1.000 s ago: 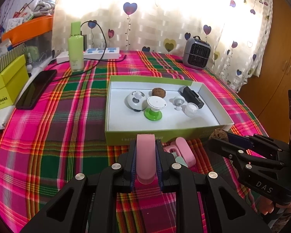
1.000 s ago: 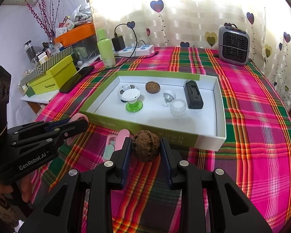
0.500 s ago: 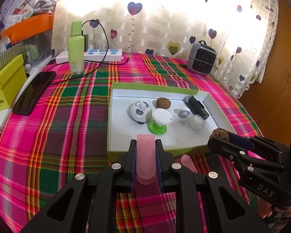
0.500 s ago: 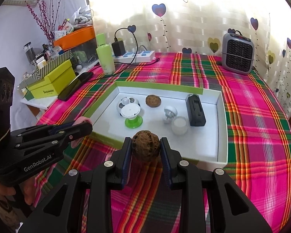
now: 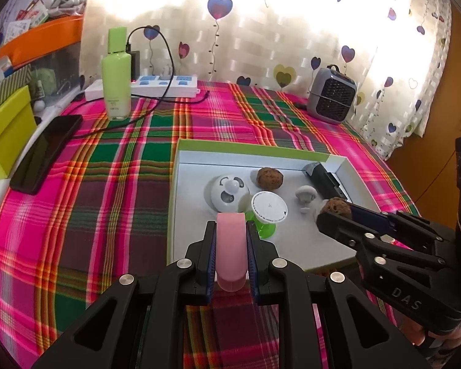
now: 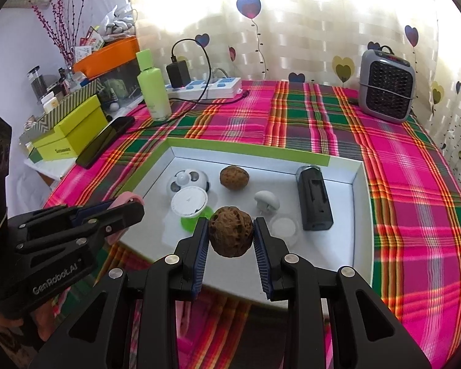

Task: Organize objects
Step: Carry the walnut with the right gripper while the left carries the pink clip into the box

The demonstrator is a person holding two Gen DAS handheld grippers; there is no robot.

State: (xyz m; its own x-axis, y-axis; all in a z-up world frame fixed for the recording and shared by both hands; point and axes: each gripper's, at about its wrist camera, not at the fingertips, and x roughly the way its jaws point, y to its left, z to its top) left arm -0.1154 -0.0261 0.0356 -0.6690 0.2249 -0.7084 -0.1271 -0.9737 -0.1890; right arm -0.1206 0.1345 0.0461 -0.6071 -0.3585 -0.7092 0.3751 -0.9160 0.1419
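A plaid-covered bench [image 6: 415,203] carries a shallow box [image 6: 361,215] at frame centre, a green bottle [image 6: 153,92], power strip [image 6: 212,87] and phone [image 6: 104,141] upper left, a small heater [image 6: 385,87] upper right.

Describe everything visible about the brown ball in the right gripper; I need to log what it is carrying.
The brown ball is roundish, dull dark brown, with a rough, pitted, wrinkled surface like a walnut shell. It is whole and held off the surface, clamped at its two sides between the blue ribbed pads of the right gripper. It hangs over the near part of the white box, touching nothing else. A similar brown ball lies inside the box.
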